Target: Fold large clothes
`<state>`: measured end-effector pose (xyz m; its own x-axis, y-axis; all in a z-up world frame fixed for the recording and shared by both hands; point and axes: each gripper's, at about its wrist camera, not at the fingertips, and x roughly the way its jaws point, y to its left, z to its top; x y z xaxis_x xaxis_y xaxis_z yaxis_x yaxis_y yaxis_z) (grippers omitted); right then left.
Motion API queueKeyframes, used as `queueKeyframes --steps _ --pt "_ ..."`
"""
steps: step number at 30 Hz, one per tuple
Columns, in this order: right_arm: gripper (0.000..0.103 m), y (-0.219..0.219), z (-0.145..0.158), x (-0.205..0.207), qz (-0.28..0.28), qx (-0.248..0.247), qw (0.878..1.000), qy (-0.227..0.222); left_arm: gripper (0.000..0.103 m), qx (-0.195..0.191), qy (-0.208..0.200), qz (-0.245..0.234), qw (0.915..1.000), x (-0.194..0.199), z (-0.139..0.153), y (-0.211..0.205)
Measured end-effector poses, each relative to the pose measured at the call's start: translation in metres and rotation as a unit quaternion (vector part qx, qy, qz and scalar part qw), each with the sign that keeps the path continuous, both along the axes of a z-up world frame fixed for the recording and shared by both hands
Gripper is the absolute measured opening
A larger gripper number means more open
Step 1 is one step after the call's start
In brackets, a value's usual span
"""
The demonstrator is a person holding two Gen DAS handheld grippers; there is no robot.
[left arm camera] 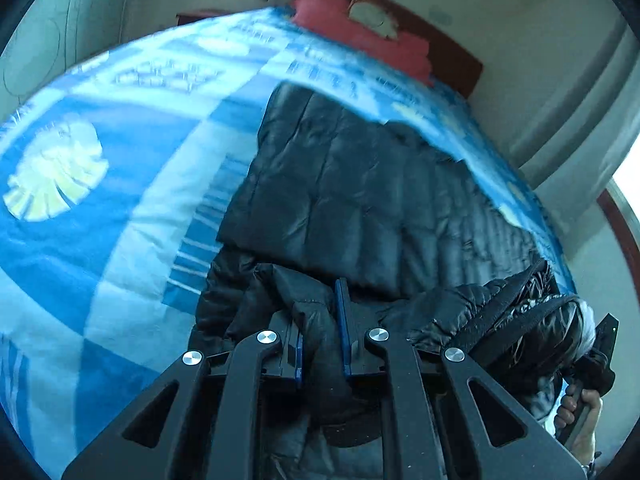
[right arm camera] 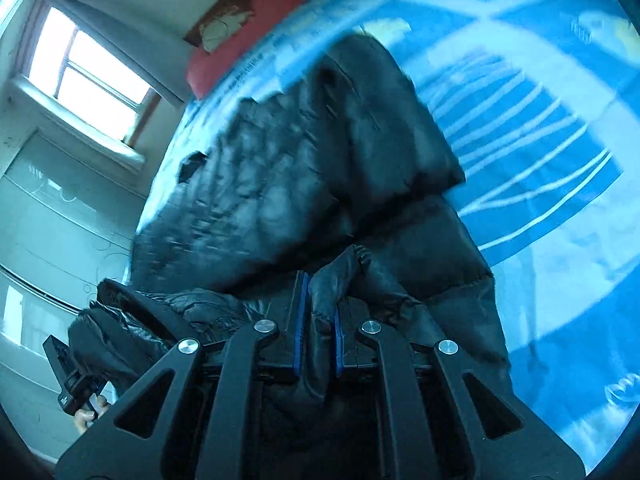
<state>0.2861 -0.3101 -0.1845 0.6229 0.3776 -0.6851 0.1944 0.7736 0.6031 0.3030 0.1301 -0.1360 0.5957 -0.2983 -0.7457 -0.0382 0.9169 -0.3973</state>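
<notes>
We see a bed (left arm camera: pixel 100 208) covered by a blue and white patterned sheet, with a red pillow (left arm camera: pixel 360 28) at its far end near the wall, and a bright window (right arm camera: pixel 88 76) off to one side. Spread over the bed lies a large black quilted puffer jacket (left arm camera: pixel 360 184), its body flat on the sheet and its near edge lifted toward us. We judge it light for its bulk, soft and puffy, with a shiny shell that looks slippery, so a thick gathered bunch of fabric should hold better than a single thin layer. The left hand-held gripper (left arm camera: pixel 322 344) is clamped on a bunched fold of the jacket's near edge, the black fabric filling the gap between its blue-padded fingers. The right hand-held gripper (right arm camera: pixel 318 340) is likewise closed on a twisted wad of the same edge, further along. Between the two holds the jacket sags in loose, glossy folds. We think holds near the two hem corners or along a seam would keep the edge straight while it is carried over, because the padding tends to spring back and the slick cloth could creep out of a shallow pinch.
</notes>
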Motion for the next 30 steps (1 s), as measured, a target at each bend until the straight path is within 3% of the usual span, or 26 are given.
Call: queueKeyframes --steps 11,25,30 --pt "0.010 0.002 -0.003 -0.001 -0.001 -0.007 1.000 -0.006 0.016 0.012 -0.013 -0.021 0.9996 0.000 -0.010 0.000" --pt "0.010 0.001 -0.002 0.002 -0.003 -0.006 1.000 -0.001 0.026 -0.034 -0.020 -0.058 0.9975 -0.012 0.017 0.026" --pt "0.010 0.000 -0.001 0.005 -0.006 -0.012 1.000 0.003 0.029 -0.085 -0.025 -0.063 0.9941 -0.017 0.020 0.047"
